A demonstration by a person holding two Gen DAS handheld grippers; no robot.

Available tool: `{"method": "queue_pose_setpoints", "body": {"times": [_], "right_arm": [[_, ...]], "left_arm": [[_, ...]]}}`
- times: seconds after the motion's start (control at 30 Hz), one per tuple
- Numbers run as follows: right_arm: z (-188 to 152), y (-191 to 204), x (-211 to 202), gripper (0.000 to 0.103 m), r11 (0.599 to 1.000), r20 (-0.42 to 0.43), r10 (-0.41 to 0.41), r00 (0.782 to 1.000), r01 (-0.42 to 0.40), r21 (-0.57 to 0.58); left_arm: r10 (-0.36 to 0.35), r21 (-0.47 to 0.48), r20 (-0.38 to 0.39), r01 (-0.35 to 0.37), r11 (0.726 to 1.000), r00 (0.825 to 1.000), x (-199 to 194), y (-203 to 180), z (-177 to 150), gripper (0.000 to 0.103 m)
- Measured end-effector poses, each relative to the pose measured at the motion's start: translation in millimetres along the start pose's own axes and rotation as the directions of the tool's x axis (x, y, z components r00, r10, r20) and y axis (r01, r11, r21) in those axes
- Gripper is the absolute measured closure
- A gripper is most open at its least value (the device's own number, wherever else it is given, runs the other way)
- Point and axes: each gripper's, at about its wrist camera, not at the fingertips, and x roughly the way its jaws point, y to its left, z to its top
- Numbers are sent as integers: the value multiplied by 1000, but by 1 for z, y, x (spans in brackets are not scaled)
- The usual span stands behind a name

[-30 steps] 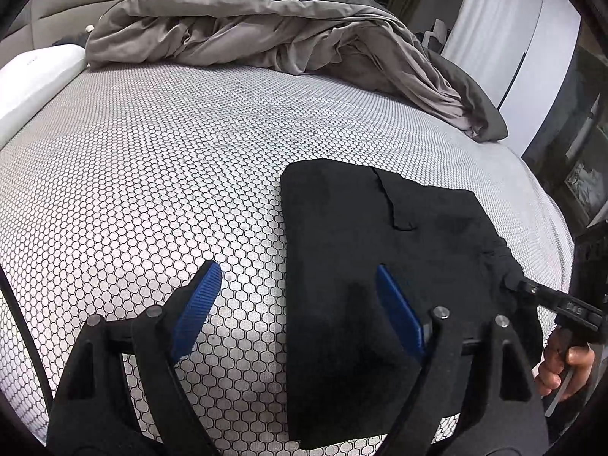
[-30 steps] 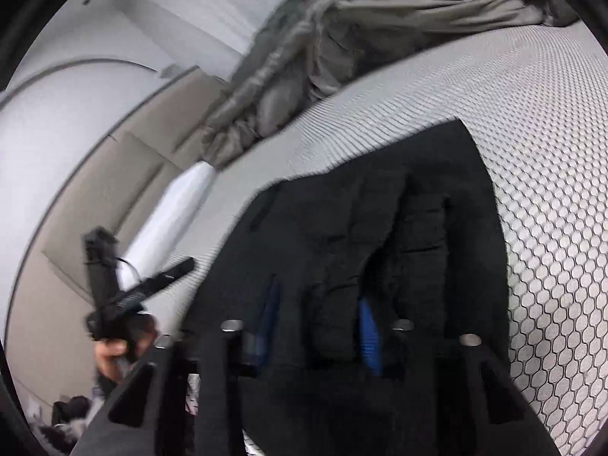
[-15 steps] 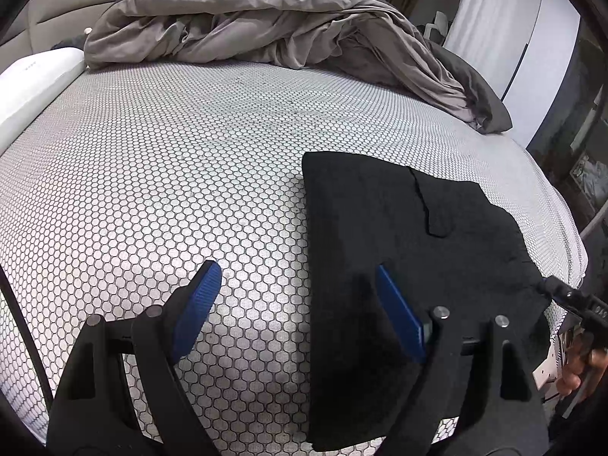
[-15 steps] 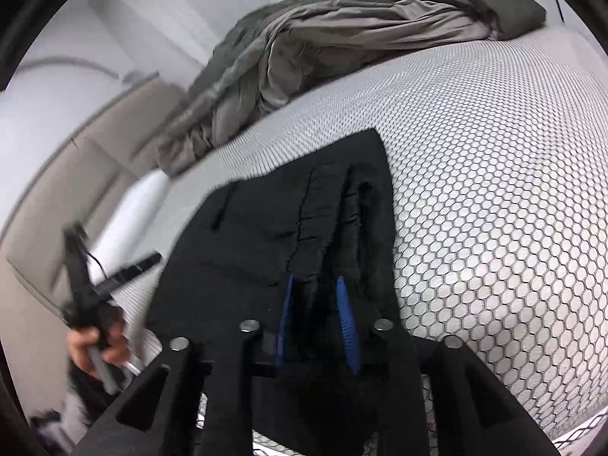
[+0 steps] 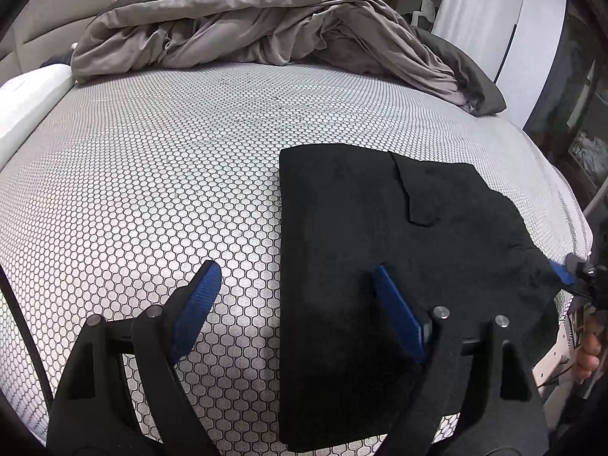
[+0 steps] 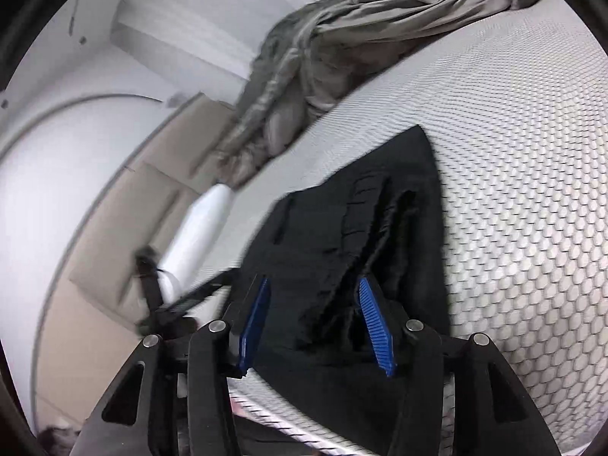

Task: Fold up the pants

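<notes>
The black pants point(image 5: 361, 228) lie folded into a flat rectangle on the honeycomb-patterned bed point(image 5: 171, 174), right of centre in the left wrist view. My left gripper point(image 5: 296, 292) is open above the pants' left edge, with one blue pad over the sheet and one over the cloth, holding nothing. In the right wrist view the pants point(image 6: 342, 235) have a bunched ridge at the near end. My right gripper point(image 6: 311, 304) is open with that ridge between its blue pads. The right gripper point(image 5: 566, 273) also shows at the pants' right edge in the left wrist view.
A crumpled grey duvet point(image 5: 266, 26) covers the far end of the bed. A white pillow point(image 5: 26, 102) lies at the far left. The bed's right edge point(image 5: 570, 205) drops off by a white curtain and dark furniture.
My right gripper has opened and let go of the bunched cloth it held. The pants have come to rest flat further right on the bed. My left gripper stays open.
</notes>
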Motion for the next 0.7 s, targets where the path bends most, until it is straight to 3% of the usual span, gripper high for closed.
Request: {"method": "queue_pose_setpoints", "body": {"times": [0.23, 0.3, 0.4, 0.57, 0.63, 0.7], "right_arm": [[3, -7, 38, 58, 997, -51, -82, 995, 83, 6], [4, -4, 41, 77, 994, -49, -106, 993, 105, -11], [3, 6, 32, 90, 996, -18, -83, 996, 82, -29], [-16, 45, -18, 92, 981, 67, -111, 992, 120, -150], [-29, 37, -20, 91, 977, 38, -153, 988, 157, -144], [-35, 17, -1, 86, 959, -43, -256, 966, 248, -137]], "left_arm": [[-1, 4, -7, 1, 1000, 1000, 0, 4, 1, 22], [1, 2, -6, -1, 1000, 1000, 0, 7, 2, 22], [-1, -7, 0, 1, 1000, 1000, -3, 13, 3, 22], [-12, -26, 5, 12, 1000, 1000, -8, 24, 6, 22], [-13, -24, -4, 12, 1000, 1000, -6, 26, 6, 22], [-13, -19, -26, 12, 1000, 1000, -1, 26, 4, 22]]}}
